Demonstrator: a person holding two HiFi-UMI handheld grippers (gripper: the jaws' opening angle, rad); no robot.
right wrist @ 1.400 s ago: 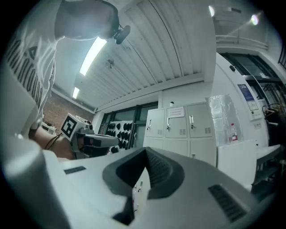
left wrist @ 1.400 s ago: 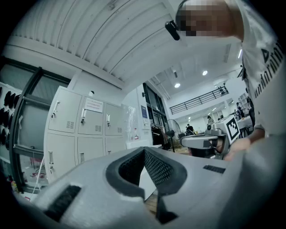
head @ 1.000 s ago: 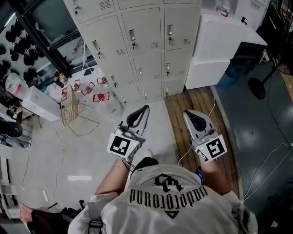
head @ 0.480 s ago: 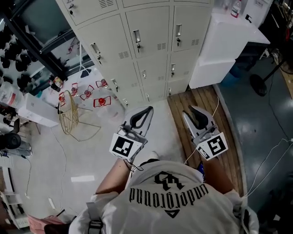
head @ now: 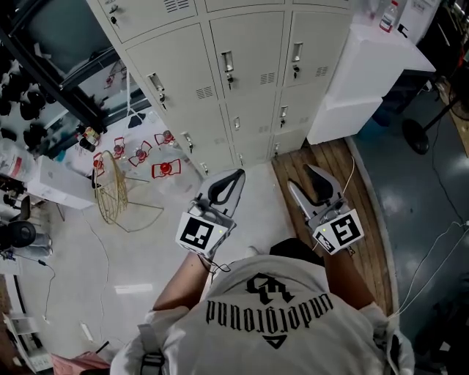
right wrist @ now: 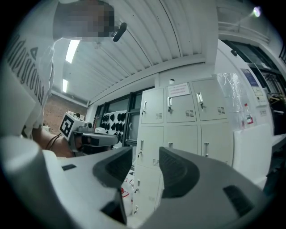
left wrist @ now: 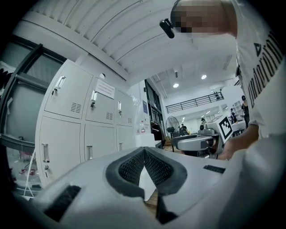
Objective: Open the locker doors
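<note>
Both grippers are held level out in front of the person, pointing toward the lockers (head: 249, 66), and neither touches anything. The lockers are the pale grey bank along the top of the head view, 3 columns showing. Every door I can see is shut. They're well apart from the jaws, across a stretch of light floor (head: 146, 249).

The left gripper (head: 236, 176) has its fingers pinched together at the tips with nothing in them. Its own view shows the 2 dark pads (left wrist: 129, 167) meeting in a point, with the lockers off to the left behind them.

The right gripper (head: 299, 177) has its fingers spread fairly wide, and they've just been opening. Nothing sits between them. In the right gripper view the gap only shows locker doors further back.

Other stuff around:
- A white box stack (head: 359, 80) sits just beside the lockers on the right, with a bottle (head: 390, 16) on top.
- A strip of wood floor (head: 330, 168) runs under the right gripper.
- Left of the lockers there's a black rack (head: 62, 77).
- A gold wire frame (head: 110, 187) sits on the floor near some red-and-white bits (head: 165, 170).
- A fan (head: 414, 139) stands at the far right.
</note>
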